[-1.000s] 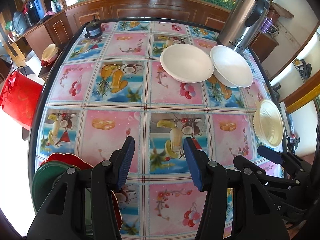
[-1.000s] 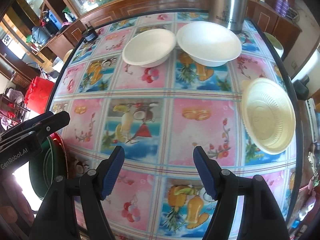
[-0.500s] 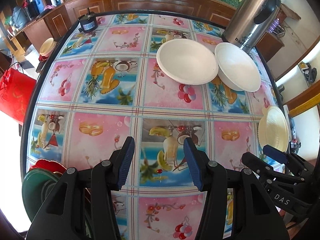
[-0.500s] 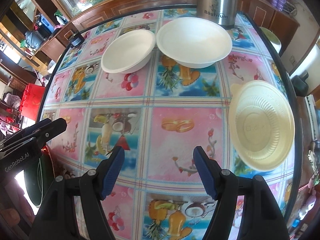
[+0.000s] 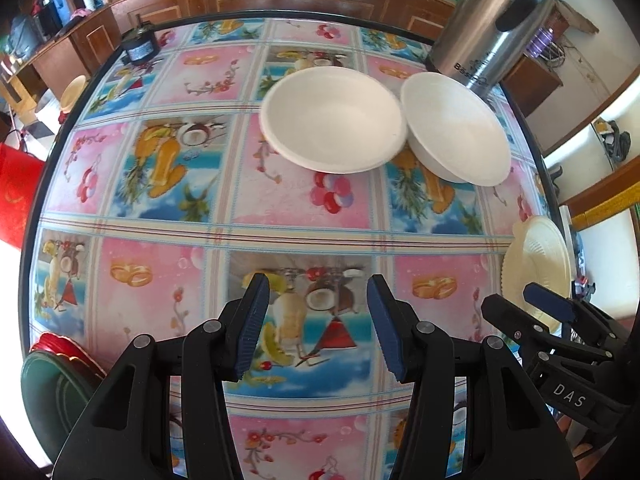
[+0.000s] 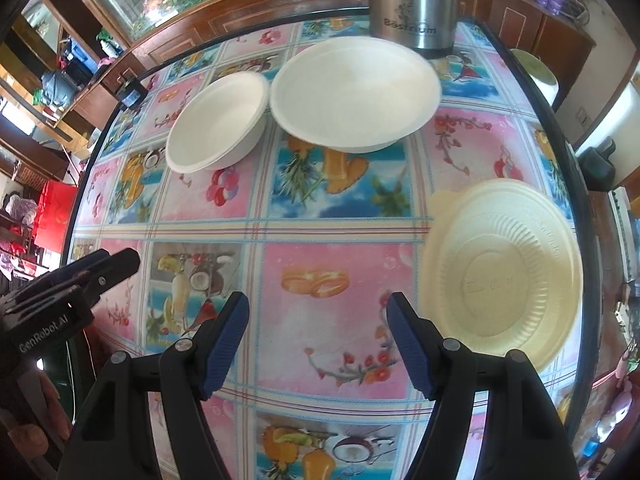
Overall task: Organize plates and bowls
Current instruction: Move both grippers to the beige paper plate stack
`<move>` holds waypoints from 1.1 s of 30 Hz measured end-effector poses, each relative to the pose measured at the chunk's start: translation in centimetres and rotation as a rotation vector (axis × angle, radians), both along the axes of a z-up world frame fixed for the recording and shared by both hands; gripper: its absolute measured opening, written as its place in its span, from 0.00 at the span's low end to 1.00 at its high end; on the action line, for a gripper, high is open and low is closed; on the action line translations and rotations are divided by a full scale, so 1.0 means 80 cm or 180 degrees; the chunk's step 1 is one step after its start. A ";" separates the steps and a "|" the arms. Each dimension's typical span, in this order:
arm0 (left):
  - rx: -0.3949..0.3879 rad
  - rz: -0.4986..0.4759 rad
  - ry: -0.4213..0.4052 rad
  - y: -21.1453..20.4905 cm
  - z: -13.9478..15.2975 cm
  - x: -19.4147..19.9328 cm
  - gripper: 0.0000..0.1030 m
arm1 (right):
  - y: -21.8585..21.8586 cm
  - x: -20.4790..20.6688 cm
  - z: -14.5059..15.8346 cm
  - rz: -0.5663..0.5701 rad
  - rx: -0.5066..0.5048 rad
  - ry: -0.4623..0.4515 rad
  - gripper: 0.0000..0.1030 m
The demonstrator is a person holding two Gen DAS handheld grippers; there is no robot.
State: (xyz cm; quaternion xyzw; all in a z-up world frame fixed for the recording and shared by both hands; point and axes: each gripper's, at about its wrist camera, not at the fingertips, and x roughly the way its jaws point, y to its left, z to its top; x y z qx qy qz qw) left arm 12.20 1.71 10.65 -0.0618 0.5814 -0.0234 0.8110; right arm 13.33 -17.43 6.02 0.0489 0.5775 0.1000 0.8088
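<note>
Two white bowls stand side by side at the far side of the table, the left bowl and the right bowl. A cream plastic plate lies at the right edge. A green plate on a red plate sits at the near left corner. My left gripper is open and empty above the table's middle. My right gripper is open and empty, just left of the cream plate.
A steel thermos jug stands behind the right bowl. A small black motor sits at the far left corner. The table has a flowery cloth and a dark rim. A red bag is off its left side.
Both grippers have moved forward over the table towards the bowls; the bowls and cream plate look nearer. Both stay open.
</note>
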 end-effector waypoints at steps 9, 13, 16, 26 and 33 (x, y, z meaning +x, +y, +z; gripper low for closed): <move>-0.0006 -0.0256 0.0020 -0.057 -0.005 0.012 0.49 | -0.056 -0.001 0.013 -0.0239 -0.0012 -0.0059 0.70; -0.0015 -0.0371 0.0024 -0.084 -0.008 0.016 0.49 | -0.083 -0.002 0.015 -0.0360 -0.0023 -0.0071 0.70; -0.0036 -0.0454 0.0027 -0.106 -0.009 0.019 0.49 | -0.105 -0.004 0.016 -0.0452 -0.0029 -0.0080 0.70; -0.0049 -0.0661 0.0057 -0.167 -0.018 0.030 0.49 | -0.173 -0.014 0.010 -0.0739 -0.0082 -0.0039 0.70; -0.0007 -0.0780 0.0121 -0.204 -0.032 0.033 0.49 | -0.200 -0.016 0.004 -0.0803 -0.0072 -0.0013 0.70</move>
